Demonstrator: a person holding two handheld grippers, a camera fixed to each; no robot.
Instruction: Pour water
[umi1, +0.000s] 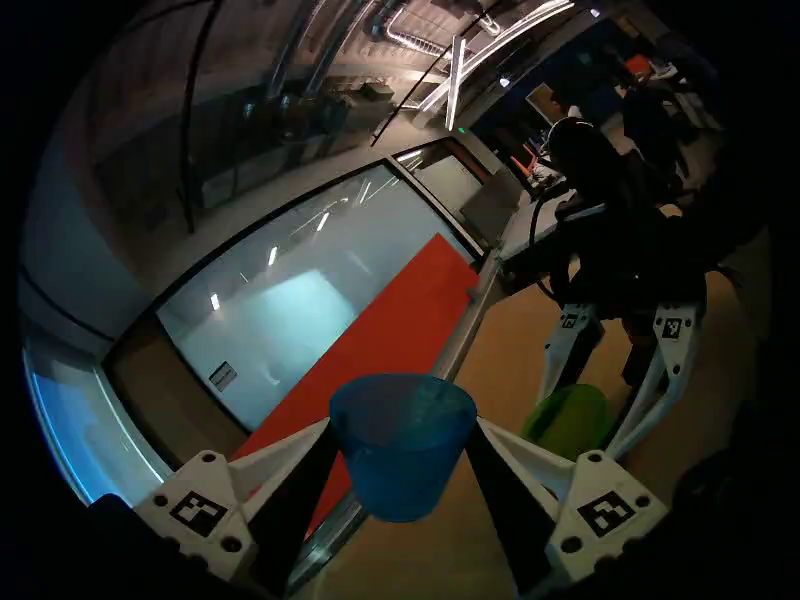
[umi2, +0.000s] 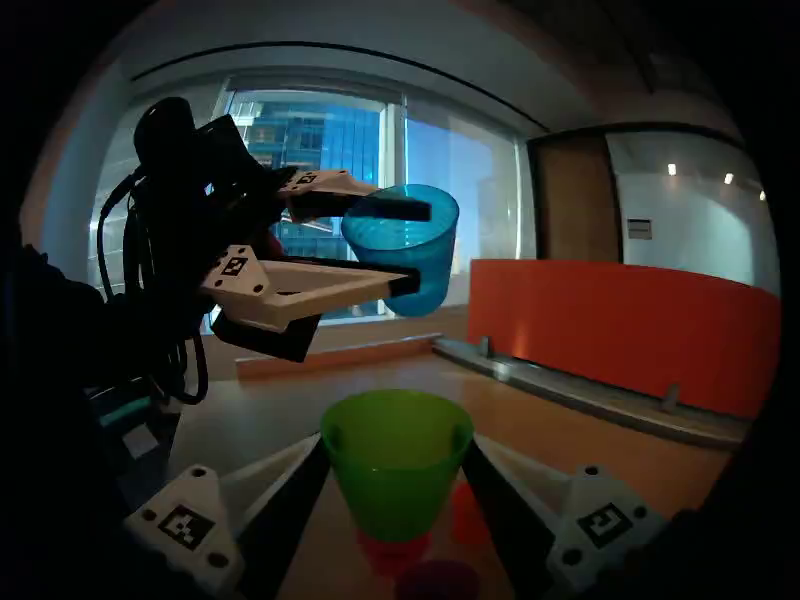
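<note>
Above and beyond the green cup (umi2: 397, 470), blue cup (umi2: 405, 250) was clamped by left gripper (umi1: 402, 432) | green cup was clasped by right gripper (umi2: 397, 445) | blue lip was to be centred over it, then tipped slowly.

Both views are running dim and underexposed. Cold blue daylight is coming through the window (umi2: 470, 150) in the right gripper view, backlighting whatever stands before it. The ceiling strip lights (umi1: 455, 70) are glaring in the left gripper view, and fisheye distortion is bending the edges.
</note>
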